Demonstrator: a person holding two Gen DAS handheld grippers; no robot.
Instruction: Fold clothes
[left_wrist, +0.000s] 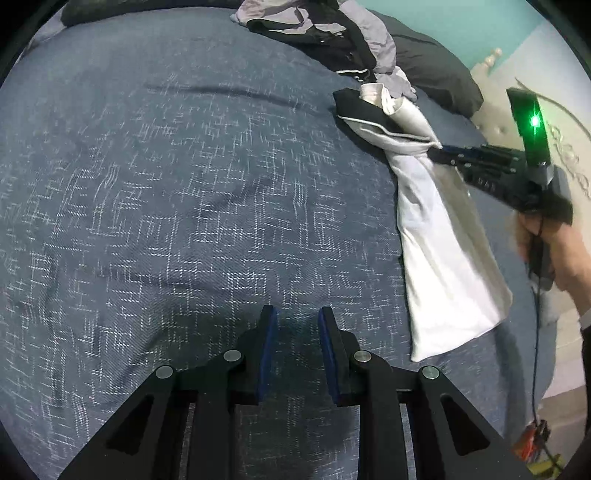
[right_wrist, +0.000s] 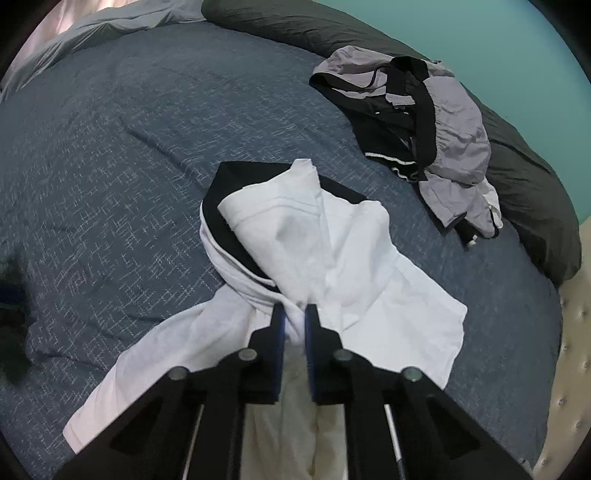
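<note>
A white garment with a black band (right_wrist: 351, 280) lies crumpled on the blue patterned bedspread (right_wrist: 110, 147). My right gripper (right_wrist: 294, 310) is shut on a bunched fold at its middle, with white cloth pinched between the blue pads. In the left wrist view the same white garment (left_wrist: 443, 258) hangs stretched at the right, where the right gripper (left_wrist: 437, 149) bites it, held by a person's hand (left_wrist: 569, 258). My left gripper (left_wrist: 297, 314) hovers over bare bedspread (left_wrist: 184, 184) to the left of the garment. Its jaws stand slightly apart with nothing between them.
A heap of grey and black clothes (right_wrist: 424, 122) lies at the far right of the bed, next to a dark pillow (right_wrist: 524, 184). A cream tufted headboard (right_wrist: 572, 369) borders the right edge. The same heap (left_wrist: 332, 33) shows at the top of the left wrist view.
</note>
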